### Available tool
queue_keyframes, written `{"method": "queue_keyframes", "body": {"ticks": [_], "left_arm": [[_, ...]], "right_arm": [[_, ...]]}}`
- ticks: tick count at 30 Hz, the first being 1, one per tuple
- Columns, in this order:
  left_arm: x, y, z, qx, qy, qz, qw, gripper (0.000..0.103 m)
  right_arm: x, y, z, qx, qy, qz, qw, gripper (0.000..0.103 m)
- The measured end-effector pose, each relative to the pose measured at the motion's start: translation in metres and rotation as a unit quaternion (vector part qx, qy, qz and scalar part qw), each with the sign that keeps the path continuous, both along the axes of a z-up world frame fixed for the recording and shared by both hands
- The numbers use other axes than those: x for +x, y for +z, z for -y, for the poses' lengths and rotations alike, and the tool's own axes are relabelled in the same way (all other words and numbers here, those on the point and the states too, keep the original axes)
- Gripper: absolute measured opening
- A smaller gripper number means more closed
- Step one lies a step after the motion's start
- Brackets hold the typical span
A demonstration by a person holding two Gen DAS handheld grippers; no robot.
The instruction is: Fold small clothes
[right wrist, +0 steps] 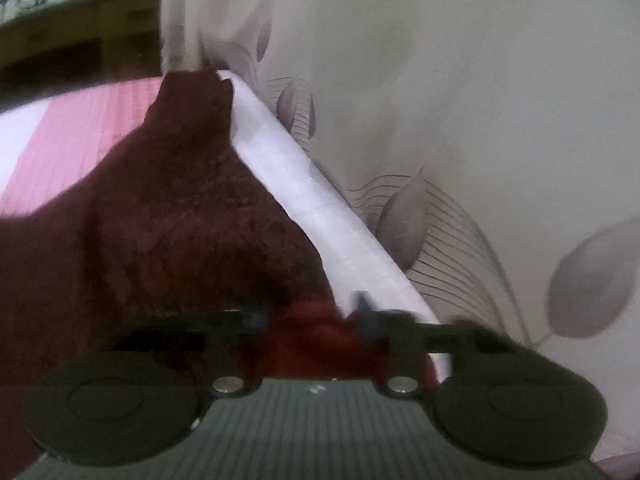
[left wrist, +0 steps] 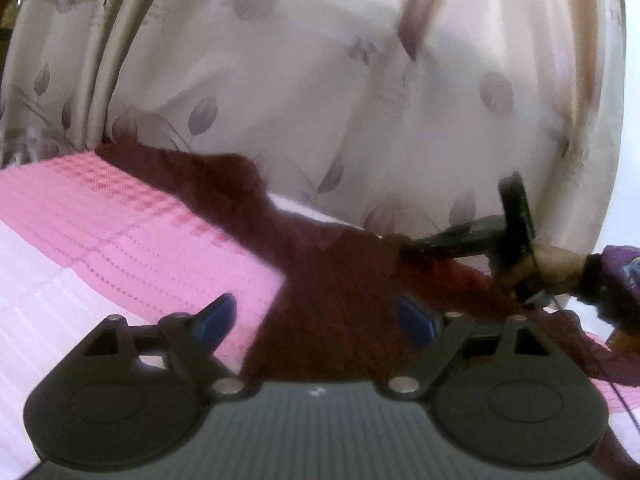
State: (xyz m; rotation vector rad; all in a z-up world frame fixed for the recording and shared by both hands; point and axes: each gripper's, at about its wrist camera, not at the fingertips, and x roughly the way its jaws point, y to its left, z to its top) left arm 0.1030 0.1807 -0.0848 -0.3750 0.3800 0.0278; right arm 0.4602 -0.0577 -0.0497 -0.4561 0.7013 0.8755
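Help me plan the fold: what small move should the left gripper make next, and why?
Probably close the left gripper on the garment: its jaws stand open with maroon knit between them, while the right gripper pinches a bunched edge. Then both could lift it.

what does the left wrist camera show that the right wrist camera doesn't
Only the left wrist view shows the right gripper from outside, its tips at the dark red knitted garment, the hand holding it, and the left gripper with jaws wide apart. Only the right wrist view shows the dark wooden furniture and red knit bunched between the right gripper's fingers. Both show the garment, the pink and white bedcover and the leaf-print curtain.
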Motion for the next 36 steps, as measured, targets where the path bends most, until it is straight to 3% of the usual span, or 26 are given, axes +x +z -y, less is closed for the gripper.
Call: {"method": "queue_keyframes", "body": {"ticks": [1, 5, 7, 8, 11, 14, 17, 20, 21, 22, 23, 28, 30, 32, 36], "left_arm": [[-0.001, -0.001, -0.002, -0.007, 0.002, 0.001, 1.0000, 0.088], [-0.004, -0.006, -0.010, -0.035, 0.018, 0.000, 0.9992, 0.088], [-0.006, -0.008, -0.013, -0.050, 0.023, -0.002, 0.9985, 0.088], [-0.007, -0.009, -0.015, -0.054, 0.025, -0.002, 0.9982, 0.088], [-0.008, -0.009, -0.016, -0.059, 0.028, -0.001, 0.9979, 0.088], [-0.007, -0.009, -0.016, -0.058, 0.028, -0.002, 0.9979, 0.088], [-0.008, -0.008, -0.013, -0.050, 0.028, 0.001, 0.9983, 0.088], [-0.006, -0.007, -0.010, -0.041, 0.018, -0.002, 0.9990, 0.088], [-0.004, -0.006, -0.009, -0.038, 0.015, -0.004, 0.9992, 0.088], [-0.003, -0.006, -0.008, -0.033, 0.013, -0.006, 0.9994, 0.088], [-0.003, -0.005, -0.006, -0.027, 0.012, -0.006, 0.9995, 0.088], [-0.003, -0.004, -0.003, -0.018, 0.014, -0.009, 0.9997, 0.088], [-0.001, -0.004, -0.002, -0.015, 0.017, -0.016, 0.9996, 0.088], [0.001, 0.000, 0.002, -0.001, 0.017, -0.023, 0.9996, 0.088], [-0.003, 0.016, 0.010, 0.001, 0.008, -0.011, 0.9999, 0.088]], "right_arm": [[0.001, -0.002, -0.006, -0.008, -0.003, 0.006, 1.000, 0.014], [0.002, -0.010, -0.013, -0.031, -0.048, 0.080, 0.995, 0.011], [0.010, -0.018, -0.020, -0.058, -0.077, 0.112, 0.989, 0.000], [0.015, -0.023, -0.022, -0.070, -0.093, 0.118, 0.986, 0.002], [0.026, -0.041, -0.015, -0.057, -0.112, 0.082, 0.989, 0.002], [0.025, -0.025, 0.013, 0.019, -0.165, 0.093, 0.982, 0.000], [0.010, 0.019, 0.066, 0.119, -0.230, 0.119, 0.959, 0.012], [-0.033, 0.057, 0.132, 0.167, -0.271, 0.113, 0.941, 0.051], [-0.055, 0.064, 0.159, 0.183, -0.287, 0.103, 0.935, 0.072], [-0.076, 0.068, 0.184, 0.197, -0.301, 0.096, 0.928, 0.082], [-0.102, 0.071, 0.211, 0.209, -0.319, 0.088, 0.920, 0.084], [-0.236, 0.045, 0.329, 0.205, -0.452, 0.049, 0.867, 0.084], [-0.278, 0.025, 0.364, 0.207, -0.511, 0.033, 0.834, 0.085], [-0.310, 0.008, 0.405, 0.233, -0.569, 0.015, 0.789, 0.085], [-0.339, -0.017, 0.464, 0.295, -0.659, 0.023, 0.691, 0.085]]}}
